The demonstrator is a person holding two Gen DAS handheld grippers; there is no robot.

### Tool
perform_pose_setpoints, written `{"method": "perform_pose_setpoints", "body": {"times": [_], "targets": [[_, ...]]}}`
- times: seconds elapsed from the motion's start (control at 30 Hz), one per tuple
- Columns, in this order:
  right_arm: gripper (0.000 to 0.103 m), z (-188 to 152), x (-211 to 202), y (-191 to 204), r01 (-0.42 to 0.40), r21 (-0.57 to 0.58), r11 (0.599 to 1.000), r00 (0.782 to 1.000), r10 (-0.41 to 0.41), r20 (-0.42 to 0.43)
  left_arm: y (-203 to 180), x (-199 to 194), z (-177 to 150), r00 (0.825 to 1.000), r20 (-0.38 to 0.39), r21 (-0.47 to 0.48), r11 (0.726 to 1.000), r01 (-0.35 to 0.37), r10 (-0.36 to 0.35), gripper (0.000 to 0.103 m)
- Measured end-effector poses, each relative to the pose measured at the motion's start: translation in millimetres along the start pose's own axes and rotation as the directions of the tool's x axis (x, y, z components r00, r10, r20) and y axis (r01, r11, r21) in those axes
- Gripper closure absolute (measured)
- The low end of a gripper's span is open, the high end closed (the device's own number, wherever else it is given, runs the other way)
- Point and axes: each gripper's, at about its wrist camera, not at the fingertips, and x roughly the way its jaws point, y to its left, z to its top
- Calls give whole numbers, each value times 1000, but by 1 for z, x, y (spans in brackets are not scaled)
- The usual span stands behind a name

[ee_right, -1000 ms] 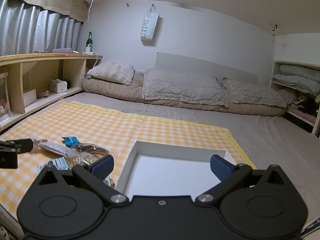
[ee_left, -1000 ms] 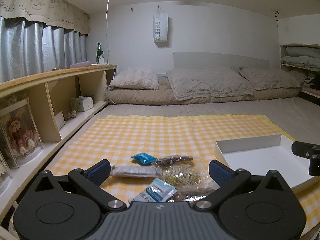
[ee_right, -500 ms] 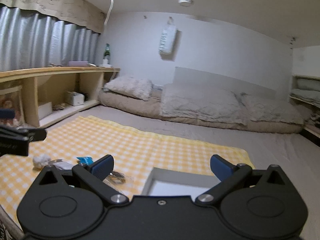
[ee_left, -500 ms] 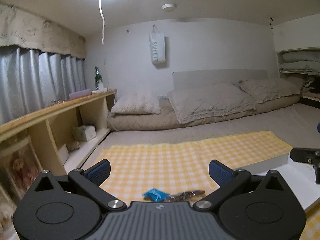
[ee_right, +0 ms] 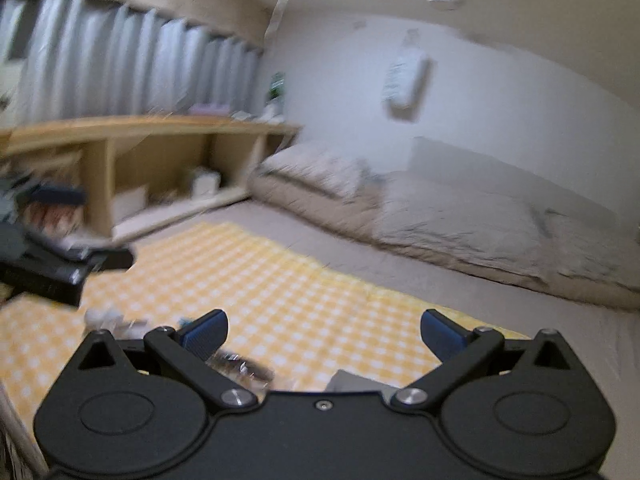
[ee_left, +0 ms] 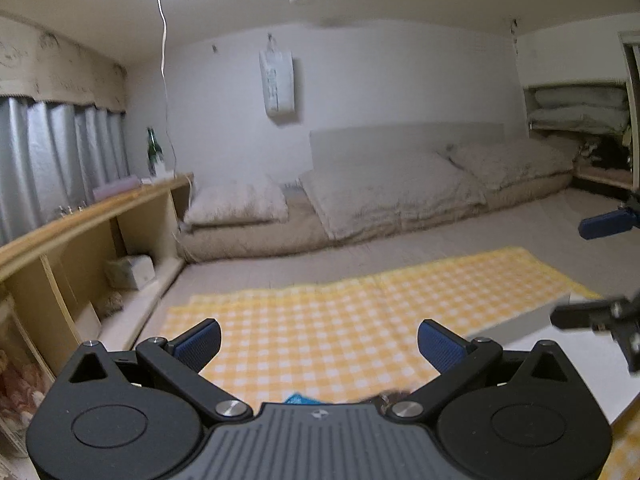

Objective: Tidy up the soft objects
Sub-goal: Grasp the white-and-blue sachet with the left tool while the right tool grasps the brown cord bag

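Tipping both views down comes first, I judge, since the packets (ee_left: 302,399) barely peek over my left tool (ee_left: 319,343) on the yellow cloth (ee_left: 340,320), beside the white box (ee_left: 520,330). Both tools gape wide, empty, touching nothing; right tool (ee_right: 324,332) likewise.

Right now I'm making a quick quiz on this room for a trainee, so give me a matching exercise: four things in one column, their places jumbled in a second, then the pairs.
Things:
1. green bottle
2. white bag
3. checked cloth
4. folded bedding

Places:
A. on the floor ahead of the left gripper
B. hanging on the far wall
C. on top of the wooden shelf
D. in the recess at far right

Pairs: 1-C, 2-B, 3-A, 4-D
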Motion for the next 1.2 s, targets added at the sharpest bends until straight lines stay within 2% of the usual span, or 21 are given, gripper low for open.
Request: {"method": "perform_pose_setpoints", "body": {"times": [0.1,0.17,0.2,0.3,0.4,0.47,0.53,0.63,0.73,0.83,0.93,1.0,1.2], "targets": [[0,-8,14,13,-63,-108,992,998,60,-31,7,15,-8,999,-46,13,1000,0,0,0],[2,-15,24,21,-111,-138,984,992,102,-72,11,23,-15,995,-76,31,998,62,-60,0],[6,-20,28,24,-139,-144,980,987,126,-95,12,25,-19,991,-86,46,994,104,-99,0],[7,-30,43,35,-211,-160,964,969,185,-165,12,33,-30,976,-131,111,976,188,-173,0],[8,-39,60,41,-298,-163,940,937,256,-238,9,44,-41,956,-193,151,956,252,-222,0],[14,-44,70,47,-342,-162,926,915,289,-282,6,50,-50,936,-245,162,941,296,-252,2],[21,-50,80,52,-384,-154,911,888,318,-331,5,60,-57,907,-314,163,925,344,-282,10],[23,-55,94,59,-440,-140,887,848,358,-391,4,74,-69,855,-409,143,903,406,-319,20],[23,-60,106,64,-486,-133,864,812,389,-435,5,88,-81,803,-486,116,886,449,-343,23],[23,-64,116,68,-523,-119,844,777,415,-474,6,100,-91,762,-545,101,875,474,-349,25],[23,-68,127,74,-549,-126,826,753,424,-503,10,111,-97,717,-592,66,865,497,-367,25],[23,-69,134,81,-575,-136,807,733,435,-522,12,117,-100,699,-612,61,860,507,-369,25],[23,-73,153,102,-626,-173,761,689,435,-580,14,129,-106,673,-645,75,847,526,-361,25]]}}
